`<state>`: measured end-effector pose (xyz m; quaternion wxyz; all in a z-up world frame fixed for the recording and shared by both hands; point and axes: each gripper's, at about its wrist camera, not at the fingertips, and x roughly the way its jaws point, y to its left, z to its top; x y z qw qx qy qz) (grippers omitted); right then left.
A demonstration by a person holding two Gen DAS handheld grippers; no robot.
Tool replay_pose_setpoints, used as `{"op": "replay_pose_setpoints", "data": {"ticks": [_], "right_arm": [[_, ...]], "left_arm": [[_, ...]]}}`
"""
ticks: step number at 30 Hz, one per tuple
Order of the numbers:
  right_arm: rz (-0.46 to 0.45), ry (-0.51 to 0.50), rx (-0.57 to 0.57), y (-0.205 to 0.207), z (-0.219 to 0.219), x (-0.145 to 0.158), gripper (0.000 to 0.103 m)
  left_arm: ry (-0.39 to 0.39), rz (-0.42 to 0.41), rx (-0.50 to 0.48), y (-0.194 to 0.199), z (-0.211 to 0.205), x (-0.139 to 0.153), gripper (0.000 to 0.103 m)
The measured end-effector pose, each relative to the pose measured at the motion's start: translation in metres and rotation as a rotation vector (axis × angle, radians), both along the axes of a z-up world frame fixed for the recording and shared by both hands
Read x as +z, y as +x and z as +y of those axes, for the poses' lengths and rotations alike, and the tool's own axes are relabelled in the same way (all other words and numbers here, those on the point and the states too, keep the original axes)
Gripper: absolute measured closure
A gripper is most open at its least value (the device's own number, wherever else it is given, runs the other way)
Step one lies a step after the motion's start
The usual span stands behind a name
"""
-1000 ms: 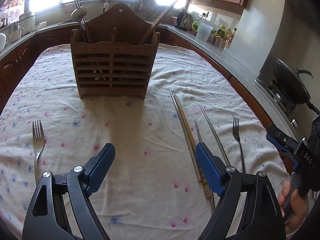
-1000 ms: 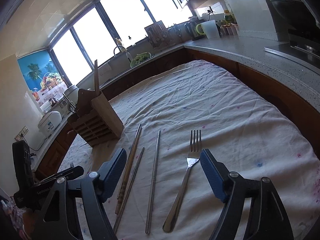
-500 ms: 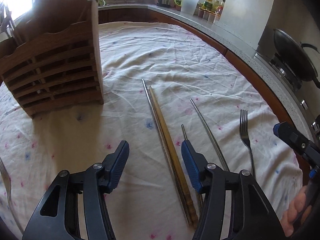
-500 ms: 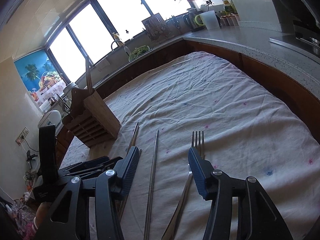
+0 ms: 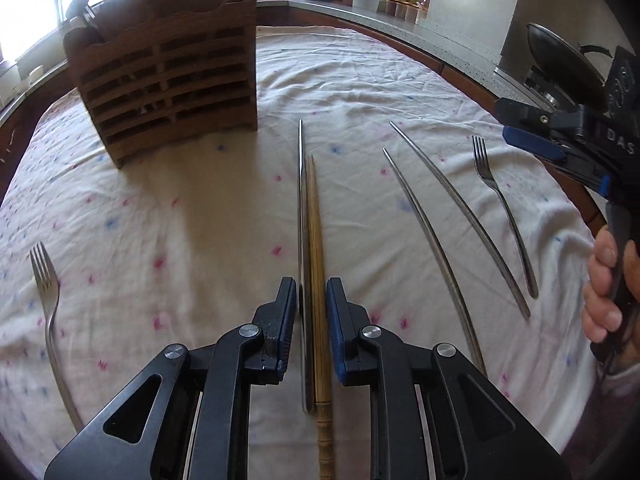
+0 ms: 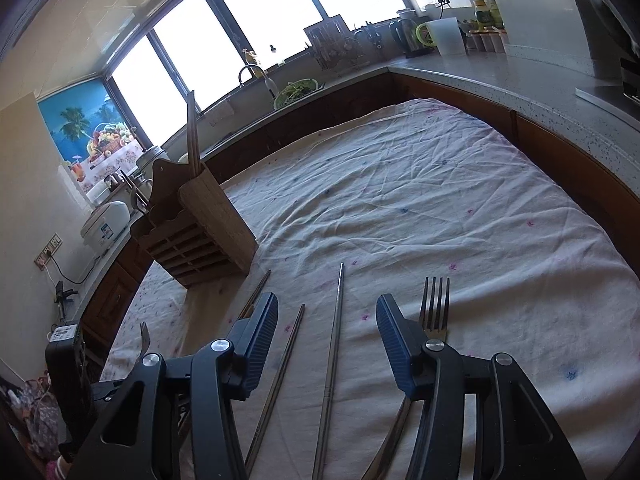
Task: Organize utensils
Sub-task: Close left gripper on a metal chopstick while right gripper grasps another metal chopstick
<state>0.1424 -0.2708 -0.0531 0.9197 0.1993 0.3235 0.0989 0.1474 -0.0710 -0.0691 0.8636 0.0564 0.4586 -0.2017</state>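
My left gripper [image 5: 311, 304] is closed narrowly around a metal chopstick [image 5: 301, 208] and wooden chopsticks [image 5: 316, 232] lying side by side on the tablecloth; its pads sit close on both sides. A wooden utensil holder [image 5: 168, 76] stands at the back left, with spoons and chopsticks in it. Two more metal chopsticks [image 5: 436, 216] and a fork [image 5: 504, 212] lie to the right; another fork [image 5: 50, 300] lies far left. My right gripper [image 6: 327, 328] is open low over two metal chopsticks [image 6: 335, 320], with a fork [image 6: 434, 304] by its right finger. The holder also shows in the right wrist view [image 6: 196, 232].
A white flowered tablecloth [image 6: 440, 208] covers the table. A stone counter [image 6: 520, 80] wraps the right and far sides, with a kettle, jars, a sink and a pan on the stove [image 5: 560, 60]. The right gripper's body [image 5: 580, 148] hangs over the table's right edge.
My left gripper swung right from facing the holder, came down over the chopstick pair and narrowed around it. My right gripper lowered, slid left from the fork to over the metal chopsticks and narrowed somewhat.
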Motion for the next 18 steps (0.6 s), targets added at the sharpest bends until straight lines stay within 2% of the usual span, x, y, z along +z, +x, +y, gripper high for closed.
{"op": "replay_pose_setpoints", "data": {"ticks": [2, 4, 8, 14, 18], "right_arm": [[0.020, -0.005, 0.010, 0.007, 0.005, -0.005, 0.050], [0.044, -0.019, 0.019, 0.015, 0.009, -0.010, 0.051], [0.090, -0.052, 0.030, 0.034, 0.014, -0.018, 0.054], [0.135, -0.119, 0.050, 0.062, 0.023, -0.026, 0.058], [0.170, -0.190, 0.063, 0.078, 0.030, -0.031, 0.066]], "left_arm": [[-0.027, 0.018, 0.014, 0.001, 0.010, 0.003, 0.086], [-0.052, 0.001, 0.029, 0.009, 0.014, 0.010, 0.080], [-0.059, -0.027, 0.042, 0.044, 0.006, 0.019, 0.080], [-0.015, -0.020, 0.013, 0.102, -0.026, 0.018, 0.080], [0.031, 0.022, -0.016, 0.126, -0.042, 0.006, 0.080]]}}
